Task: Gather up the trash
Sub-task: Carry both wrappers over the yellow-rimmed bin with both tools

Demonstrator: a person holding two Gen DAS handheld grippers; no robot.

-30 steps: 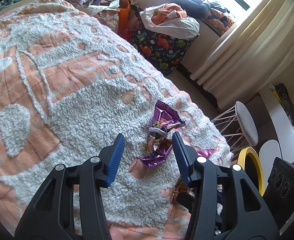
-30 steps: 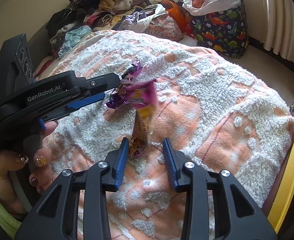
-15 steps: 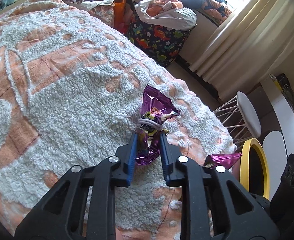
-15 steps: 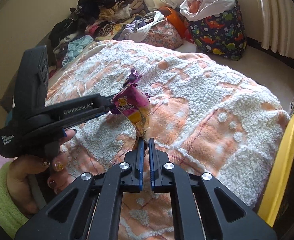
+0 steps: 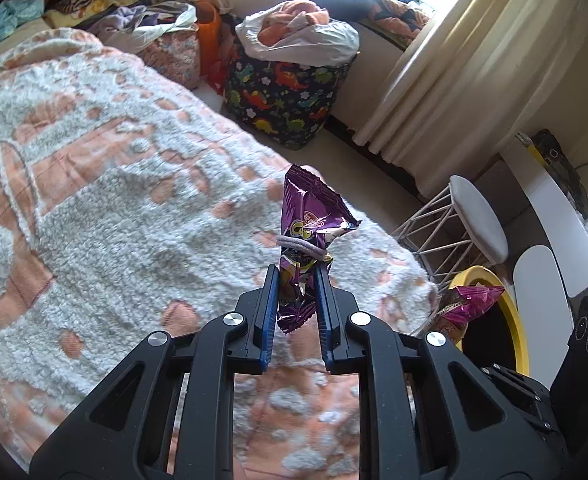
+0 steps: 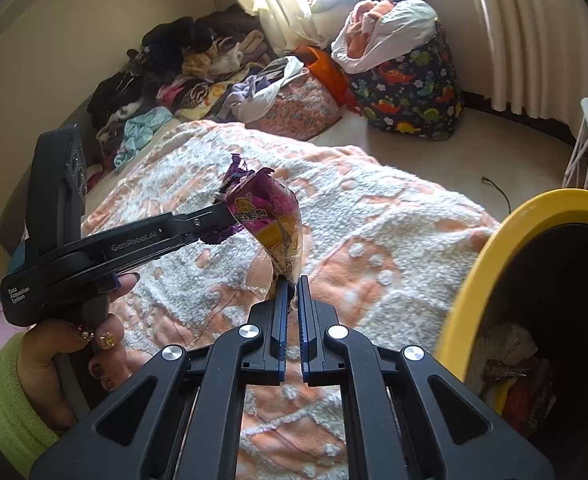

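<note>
Left hand-held gripper (image 5: 297,280) clamping purple wrapper (image 5: 308,224), long axis upright, top up

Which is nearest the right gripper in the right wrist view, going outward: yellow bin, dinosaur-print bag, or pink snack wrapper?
1. Pink snack wrapper, pinched in the right gripper.
2. Yellow bin, close on the right.
3. Dinosaur-print bag, on the floor beyond the bed.

purple wrapper (image 5: 309,216) | orange-white blanket (image 5: 113,208) | yellow-rimmed bin (image 6: 490,264) | dinosaur-print navy bag (image 5: 285,92)
</note>
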